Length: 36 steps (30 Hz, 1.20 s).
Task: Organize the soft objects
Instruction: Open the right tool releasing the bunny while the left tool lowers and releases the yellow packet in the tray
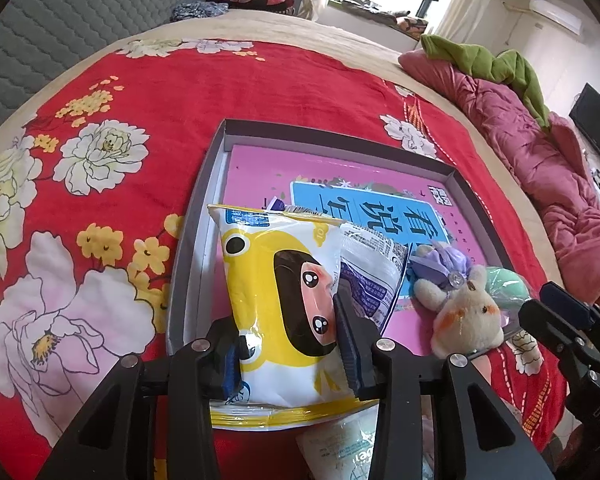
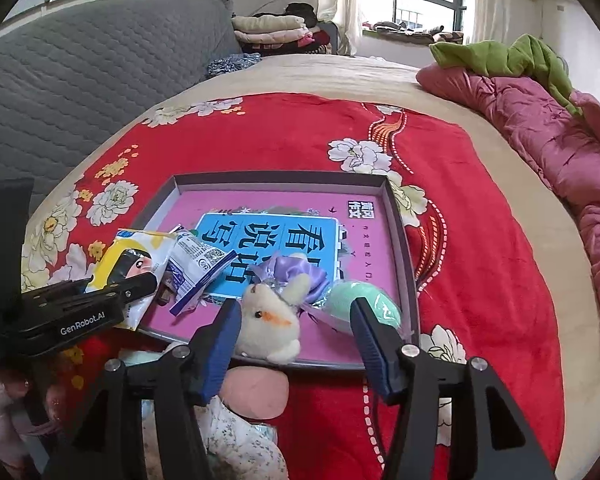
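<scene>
My left gripper [image 1: 288, 332] is shut on a yellow and white snack bag [image 1: 284, 280] and holds it over the near left edge of a grey box lid tray [image 1: 196, 208]. The bag also shows in the right wrist view [image 2: 134, 258]. A white and blue packet [image 2: 198, 268] lies beside it in the tray [image 2: 398, 220]. A white plush rabbit [image 2: 270, 326] with a purple bow and a green soft ball [image 2: 364, 300] lie at the tray's near edge. My right gripper [image 2: 296, 344] is open, its fingers on either side of the rabbit and ball.
The tray sits on a red flowered blanket [image 1: 220, 80] on a bed. A pink soft item [image 2: 256, 394] and flowered cloth [image 2: 236, 440] lie near me outside the tray. A pink quilt [image 2: 540, 140] with green cloth lies at right. A grey headboard [image 2: 80, 80] stands at left.
</scene>
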### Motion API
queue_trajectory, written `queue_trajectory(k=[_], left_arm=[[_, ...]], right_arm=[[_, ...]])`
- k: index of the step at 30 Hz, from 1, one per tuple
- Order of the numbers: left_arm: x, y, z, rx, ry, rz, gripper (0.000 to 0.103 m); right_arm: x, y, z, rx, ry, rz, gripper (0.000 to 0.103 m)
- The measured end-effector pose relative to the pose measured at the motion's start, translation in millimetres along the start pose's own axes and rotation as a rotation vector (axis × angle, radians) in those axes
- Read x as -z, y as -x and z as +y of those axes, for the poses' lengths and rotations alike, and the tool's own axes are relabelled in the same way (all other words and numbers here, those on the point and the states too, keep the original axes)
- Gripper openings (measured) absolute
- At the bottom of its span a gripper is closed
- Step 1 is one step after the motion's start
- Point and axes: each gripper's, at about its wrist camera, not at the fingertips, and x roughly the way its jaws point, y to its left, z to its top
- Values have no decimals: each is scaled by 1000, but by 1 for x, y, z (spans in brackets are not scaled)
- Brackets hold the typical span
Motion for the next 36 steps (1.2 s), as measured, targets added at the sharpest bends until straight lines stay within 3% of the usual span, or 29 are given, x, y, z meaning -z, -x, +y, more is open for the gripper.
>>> queue_trajectory(k=[14,18,25,36], left_arm=[[0,2,1,22,10,24,48],[-1,4,2,23,9,29,58],[-4,16,4,53,27,12,60],[-2,24,-3,23,1,4,69]], right_arm=[[3,7,1,-1,-8,-26,61],[4,8,1,0,-11,-26,64],[5,12,1,0,-8,-38,66],[7,14,-2,-8,-15,-44,67]])
